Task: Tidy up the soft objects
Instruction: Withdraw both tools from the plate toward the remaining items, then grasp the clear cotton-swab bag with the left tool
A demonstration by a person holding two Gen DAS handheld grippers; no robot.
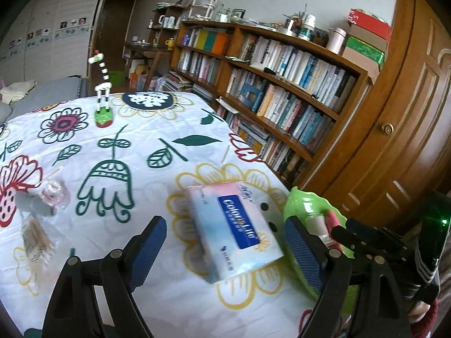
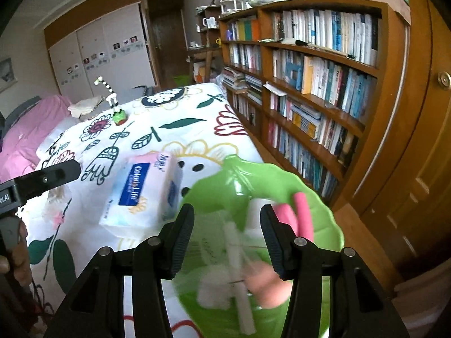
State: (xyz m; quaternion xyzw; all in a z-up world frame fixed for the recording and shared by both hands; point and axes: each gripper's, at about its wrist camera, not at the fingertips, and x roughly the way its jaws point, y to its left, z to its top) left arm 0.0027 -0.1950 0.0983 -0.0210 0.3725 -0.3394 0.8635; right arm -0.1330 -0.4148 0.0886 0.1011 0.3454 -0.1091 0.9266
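Note:
A soft tissue pack [image 1: 234, 231] with a blue label lies on the flowered tablecloth [image 1: 126, 140]. My left gripper [image 1: 225, 225] stands open just short of it, its blue pads wide to either side and touching nothing. A green leaf-shaped tray [image 2: 214, 186] sits right of the pack at the table's corner. It holds pink rolls [image 2: 300, 214], white cotton pieces [image 2: 214, 293], a white stick and a pink blob, all blurred. My right gripper [image 2: 227, 211] hovers over the tray, open, with nothing pressed between its black pads. The tissue pack [image 2: 141, 194] lies left of it.
A striped giraffe figurine [image 1: 103, 93] stands at the far side. A clear packet with something pink [image 1: 55, 194] and a bag of thin sticks [image 1: 36, 239] lie at the left. A bookshelf [image 1: 282, 90] and a wooden door [image 1: 394, 140] stand beyond the table's right edge.

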